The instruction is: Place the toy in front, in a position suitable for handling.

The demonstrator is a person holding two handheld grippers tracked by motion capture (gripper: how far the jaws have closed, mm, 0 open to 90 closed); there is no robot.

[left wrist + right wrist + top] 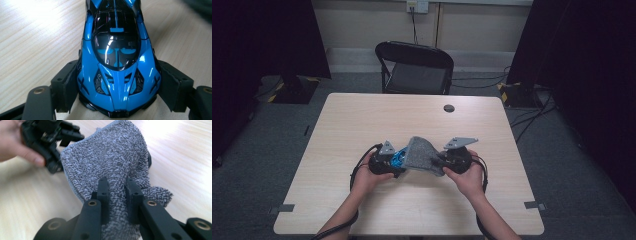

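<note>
Left gripper (117, 87) is clamped on a glossy blue toy sports car with black roof and windows (117, 57), pads pressed against both flanks near the nose; the car points away along the jaws, over the light wood-grain table (37, 37). From the high view the left gripper (393, 162) sits near the table's middle, toward the person's edge, and a sliver of the blue car (400, 157) peeks out beside the cloth.

Right gripper (117, 192) is pinched tight on a grey speckled terry cloth (110, 157), with a fold of fabric bunched between the jaws. The cloth (422, 155) drapes over the car between the two grippers (most of the car body is hidden under it). Whether the cloth presses on the car or just hangs over it is hard to say. The right gripper (447, 161) is just beside the cloth's right edge. Both hands hold their tools above the tabletop (362, 115).
</note>
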